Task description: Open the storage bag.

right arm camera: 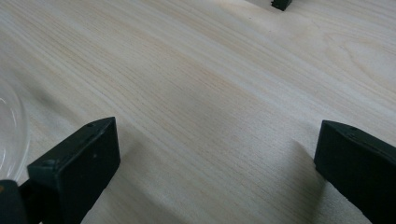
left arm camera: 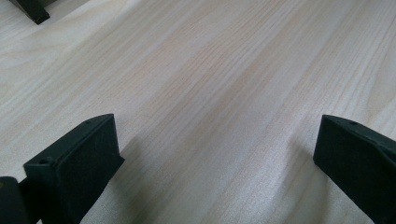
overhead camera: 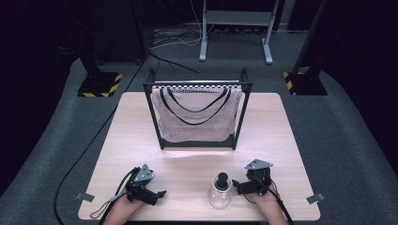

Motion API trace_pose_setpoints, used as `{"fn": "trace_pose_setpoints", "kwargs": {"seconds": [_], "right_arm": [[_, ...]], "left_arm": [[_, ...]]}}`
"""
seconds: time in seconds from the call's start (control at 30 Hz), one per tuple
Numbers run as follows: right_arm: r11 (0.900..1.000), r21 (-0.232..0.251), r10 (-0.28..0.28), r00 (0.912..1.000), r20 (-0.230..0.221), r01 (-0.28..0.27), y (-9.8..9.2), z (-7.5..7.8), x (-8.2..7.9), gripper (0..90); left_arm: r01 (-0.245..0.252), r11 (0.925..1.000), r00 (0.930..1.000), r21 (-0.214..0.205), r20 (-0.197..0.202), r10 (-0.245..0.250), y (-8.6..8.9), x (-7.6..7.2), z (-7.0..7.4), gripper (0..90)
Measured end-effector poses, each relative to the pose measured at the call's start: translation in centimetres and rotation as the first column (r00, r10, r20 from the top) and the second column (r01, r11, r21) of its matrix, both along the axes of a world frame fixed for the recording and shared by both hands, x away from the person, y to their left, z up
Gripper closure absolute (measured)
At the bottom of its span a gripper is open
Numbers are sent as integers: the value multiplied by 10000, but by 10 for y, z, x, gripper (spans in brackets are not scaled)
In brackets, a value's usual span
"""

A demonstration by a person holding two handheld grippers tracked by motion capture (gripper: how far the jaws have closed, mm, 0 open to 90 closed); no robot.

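Table (overhead camera: 197, 164): pale wood, everything plays out on it.
Frame (overhead camera: 197, 112): black metal stand, upright at the far middle of the table, its bar across the top.
Mesh bag (overhead camera: 195, 117): pinkish netting with black handles, hanging inside the frame.
Left gripper (overhead camera: 159, 193): low at the near left edge, well apart from the flask; in the left gripper view its jaws gape wide over bare wood, gripping nothing.
Right gripper (overhead camera: 237, 187): near right edge, jaws spread and empty, pointing toward the flask just beside it.
Flask (overhead camera: 220, 191): clear round glass with a black stopper, standing upright between the two grippers; its curved wall shows at the left edge of the right gripper view.
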State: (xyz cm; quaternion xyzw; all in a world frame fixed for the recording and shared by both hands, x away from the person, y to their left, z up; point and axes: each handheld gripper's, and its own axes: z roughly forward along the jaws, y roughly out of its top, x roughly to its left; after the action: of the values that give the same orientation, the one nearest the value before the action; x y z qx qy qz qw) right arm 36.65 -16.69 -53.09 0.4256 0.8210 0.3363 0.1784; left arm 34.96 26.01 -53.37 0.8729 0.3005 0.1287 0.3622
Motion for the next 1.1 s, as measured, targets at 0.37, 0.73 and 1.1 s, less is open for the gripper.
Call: {"fn": "trace_pose_setpoints", "kwargs": {"seconds": [0.37, 0.73, 1.1], "right_arm": [[10000, 2, -2, 10000, 1, 2, 0, 0, 0, 0], [10000, 2, -6, 10000, 0, 6, 0, 0, 0, 0], [10000, 4, -21, 10000, 3, 21, 0, 0, 0, 0]], "left_arm": [[99, 10000, 10000, 5, -12, -99, 1, 0, 0, 0], [128, 9999, 9999, 15, 1, -128, 2, -1, 0, 0], [152, 9999, 9999, 10, 0, -152, 2, -1, 0, 0]]}}
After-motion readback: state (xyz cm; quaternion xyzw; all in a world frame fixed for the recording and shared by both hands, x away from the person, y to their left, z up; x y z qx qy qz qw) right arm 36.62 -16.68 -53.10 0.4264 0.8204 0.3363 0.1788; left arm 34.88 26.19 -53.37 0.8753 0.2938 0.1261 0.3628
